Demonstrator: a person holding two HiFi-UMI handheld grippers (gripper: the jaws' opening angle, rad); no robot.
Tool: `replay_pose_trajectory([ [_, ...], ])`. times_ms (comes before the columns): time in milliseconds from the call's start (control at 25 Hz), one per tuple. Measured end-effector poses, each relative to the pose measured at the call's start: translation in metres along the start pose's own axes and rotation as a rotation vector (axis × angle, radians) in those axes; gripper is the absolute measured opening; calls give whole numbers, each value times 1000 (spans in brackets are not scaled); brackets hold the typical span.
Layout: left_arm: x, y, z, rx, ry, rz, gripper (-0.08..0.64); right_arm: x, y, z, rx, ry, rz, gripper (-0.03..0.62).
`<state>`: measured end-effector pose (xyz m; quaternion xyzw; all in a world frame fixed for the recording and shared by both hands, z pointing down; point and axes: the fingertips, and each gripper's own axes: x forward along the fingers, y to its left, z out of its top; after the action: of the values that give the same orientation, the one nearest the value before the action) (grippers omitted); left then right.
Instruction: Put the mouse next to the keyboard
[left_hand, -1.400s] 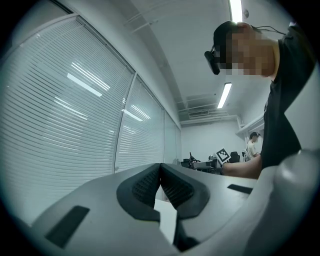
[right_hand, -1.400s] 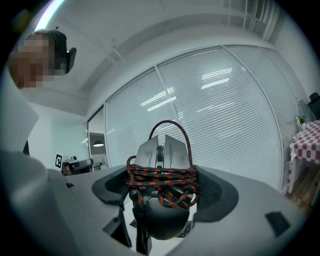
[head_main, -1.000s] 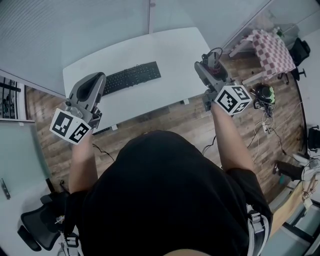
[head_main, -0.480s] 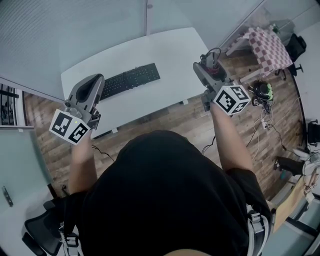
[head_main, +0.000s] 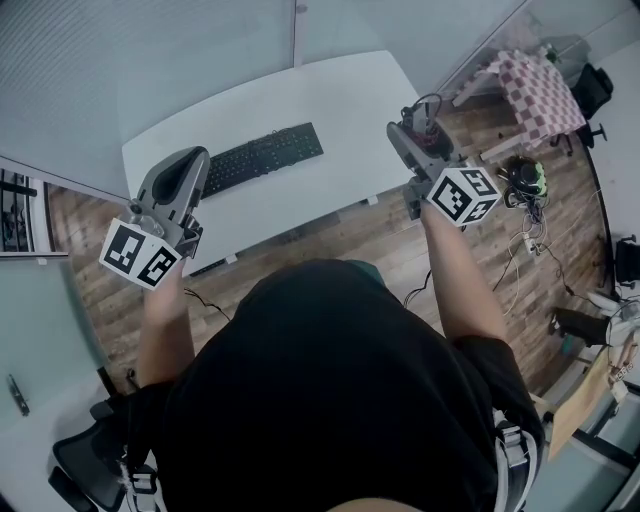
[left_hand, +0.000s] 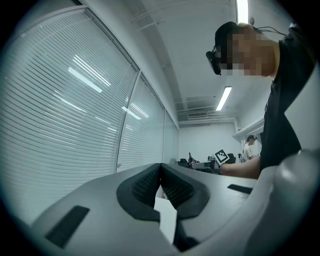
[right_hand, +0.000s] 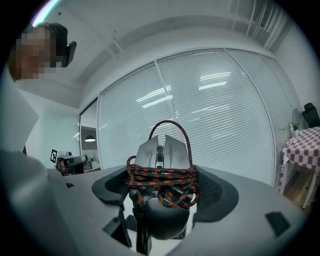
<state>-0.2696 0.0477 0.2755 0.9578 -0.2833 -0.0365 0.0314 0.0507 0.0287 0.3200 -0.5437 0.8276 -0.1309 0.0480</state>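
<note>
Mouse (right_hand: 161, 150) not down yet; found it pinched in the right gripper (head_main: 420, 135), not resting on the desk (head_main: 340, 105).

Left to right:

- Saw left gripper (head_main: 188, 160) over the desk's front-left corner, pressed shut on nothing. Idle, near the keyboard's left end.
- Found keyboard (head_main: 265, 157) flat on the left half of the desk, long axis roughly left-right, right end tipped slightly away from the person. Noted bare white desktop from its right end out to the desk's right edge.
- Saw right gripper at that right edge, clamped on the mouse's flanks, nose pointing out along the jaws, away from the person. Noted red-and-black braided cable (right_hand: 162, 185) wound round the body, one loop standing up over the buttons.

Key relation, as judged:

- Placed the target spot left of the right gripper, between it and the keyboard's right end.
- Rated the right gripper as clearly the nearer one; no handover needed.
- Expected a short leftward carry, then a lowering, nose kept across the keyboard's long axis.
- Flagged the loose cable loop as a snag risk on release.
</note>
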Motion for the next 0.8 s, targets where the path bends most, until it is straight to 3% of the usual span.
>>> replay_pose_trajectory([
  [520, 2, -3, -3, -7, -3, 21, 23, 2, -2, -5, 8, 11, 20, 405],
  [800, 23, -4, -6, 0, 9, 49, 23, 14, -27, -2, 19, 18, 46, 405],
])
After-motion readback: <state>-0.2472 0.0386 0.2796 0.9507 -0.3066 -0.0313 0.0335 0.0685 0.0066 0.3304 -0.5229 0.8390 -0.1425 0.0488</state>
